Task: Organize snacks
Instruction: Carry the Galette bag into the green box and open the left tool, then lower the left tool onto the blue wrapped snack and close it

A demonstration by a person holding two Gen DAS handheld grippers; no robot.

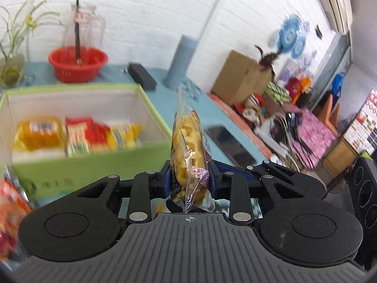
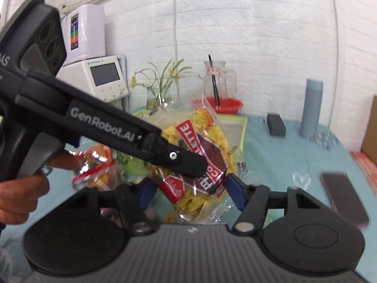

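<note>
Left gripper (image 1: 189,179) clamps chip bag (image 1: 188,151); right gripper (image 2: 190,193) brackets it, contact unclear. Green box (image 1: 94,165) holds three packets; more remain.

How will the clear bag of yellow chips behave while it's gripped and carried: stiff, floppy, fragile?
Probably floppy: the chip bag stands edge-on, pinched by the left tool, its film crinkled. Likely light, being mostly puffed pieces. The chips may crush under a hard squeeze.
</note>
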